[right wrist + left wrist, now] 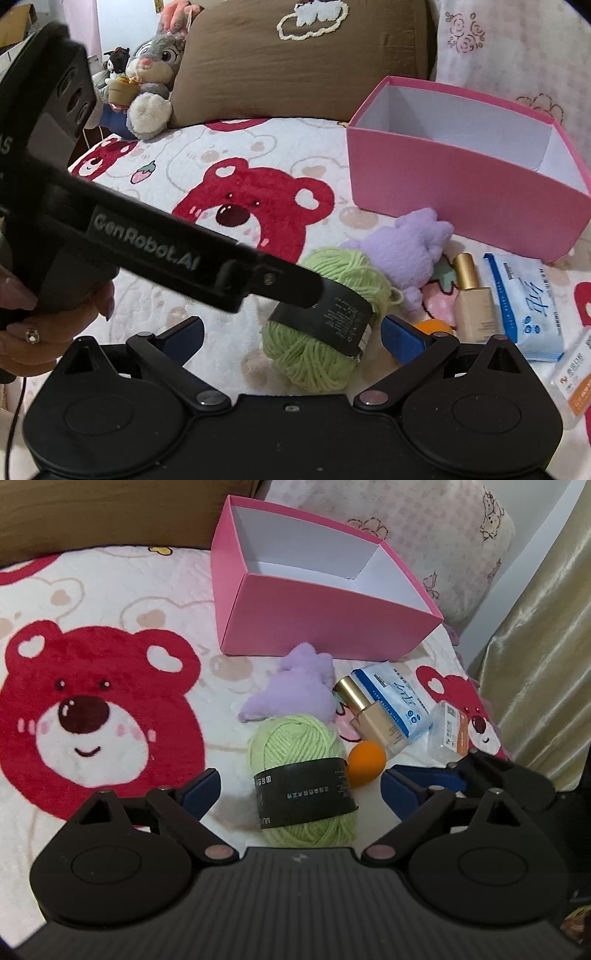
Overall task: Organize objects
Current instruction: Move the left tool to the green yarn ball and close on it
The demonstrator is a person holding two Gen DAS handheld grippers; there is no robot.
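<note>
Left wrist view: my left gripper (299, 790) hangs low over the bed, jaws wide apart, with the green yarn ball (303, 775) lying between the blue pads (201, 788). The pads stand clear of the wool on both sides, so nothing is held yet. Just right of the yarn sits an orange makeup sponge (365, 762), touching or nearly touching a foundation bottle (369, 716) with a gold cap. A blue pack of wipes (397, 701) lies beyond the bottle, and a small clear plastic box (450, 733) is further right. A purple plush toy (291, 688) rests just beyond the yarn. The pink box (325, 624) stands open at the far side, and nothing shows in the part of it I can see.

In the right wrist view my right gripper (291, 338) is also spread wide and holds nothing. It faces the same yarn ball (325, 321) from the near side, while the left gripper crosses in from the left, one finger over the yarn's black label (332, 317).

I judge this the start of sorting: the first pick, aimed at the yarn. The next move calls for closing the left pads across the wool, gently since it will squash, then lifting and carrying it to the pink box. My right gripper should keep out of the way.
</note>
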